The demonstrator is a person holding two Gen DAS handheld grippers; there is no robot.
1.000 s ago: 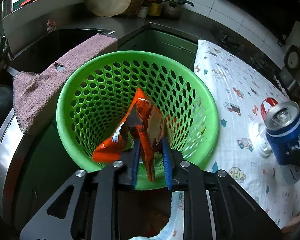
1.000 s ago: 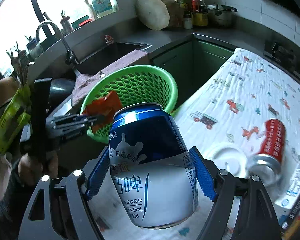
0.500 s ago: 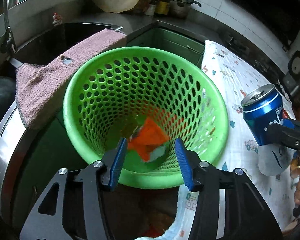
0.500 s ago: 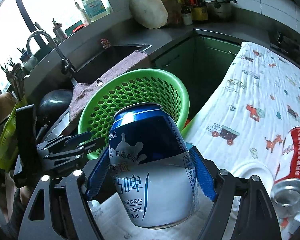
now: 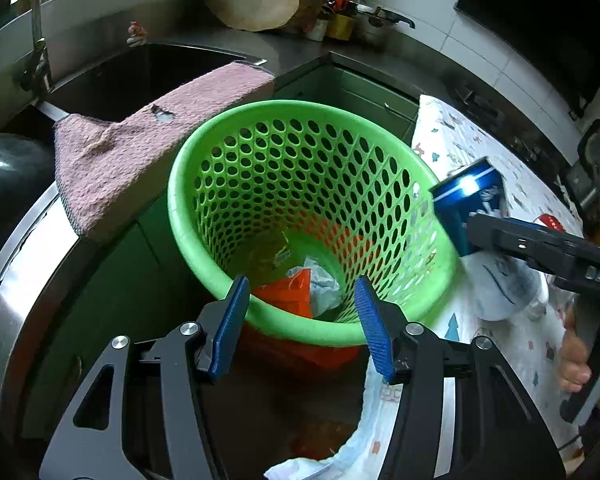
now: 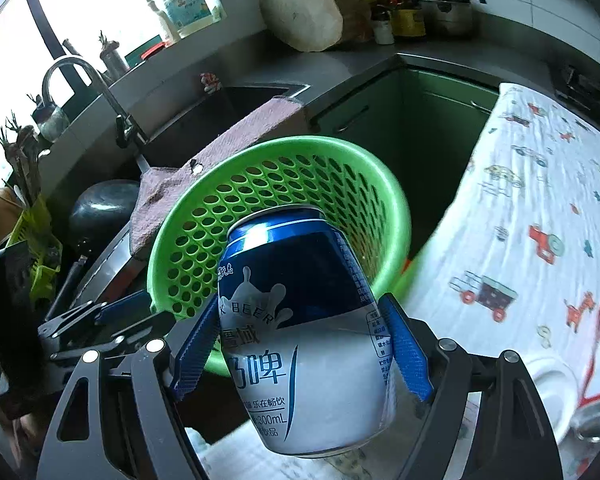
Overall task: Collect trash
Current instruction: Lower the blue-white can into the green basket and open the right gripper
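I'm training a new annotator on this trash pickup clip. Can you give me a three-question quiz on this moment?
1. True or false: the left gripper has its jaws open and empty.
2. What does the right gripper hold?
3. Where is the orange wrapper? A) on the cloth B) in the green basket C) in the sink

Key: 1 true. 2 the blue and white can. 3 B.
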